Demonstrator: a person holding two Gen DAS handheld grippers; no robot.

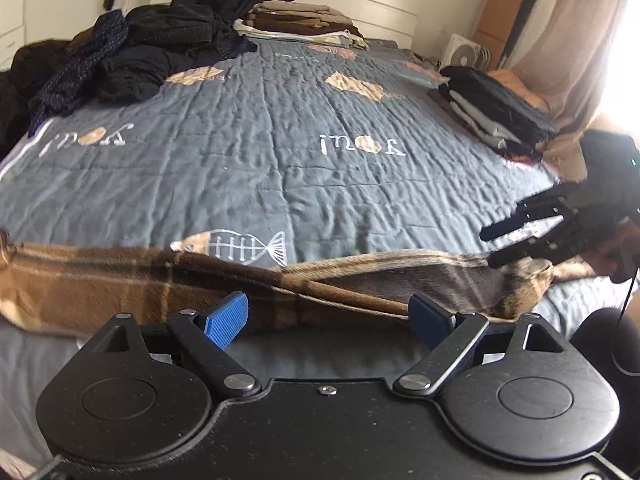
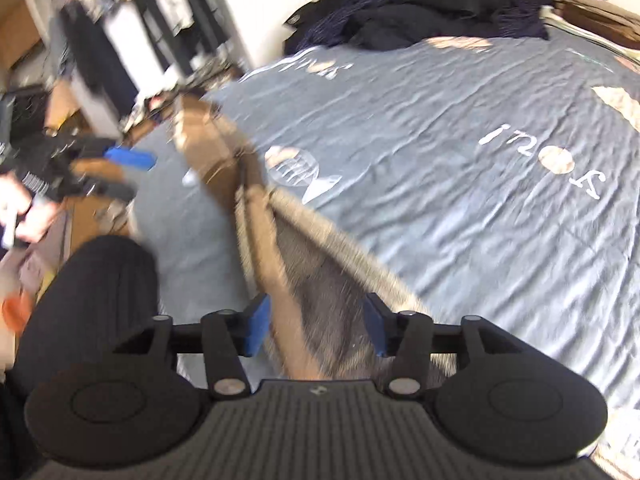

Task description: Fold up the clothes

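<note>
A brown plaid garment lies in a long band along the near edge of the bed; it also shows in the right wrist view. My left gripper is open just above and in front of the garment, its blue pads apart, holding nothing. My right gripper is open with the end of the garment lying between its blue pads. It shows in the left wrist view at the garment's right end. The left gripper shows blurred in the right wrist view.
The bed has a grey quilt with fish prints. A heap of dark unfolded clothes lies at the far left. Folded stacks sit at the headboard and the right edge. A fan and curtain stand beyond.
</note>
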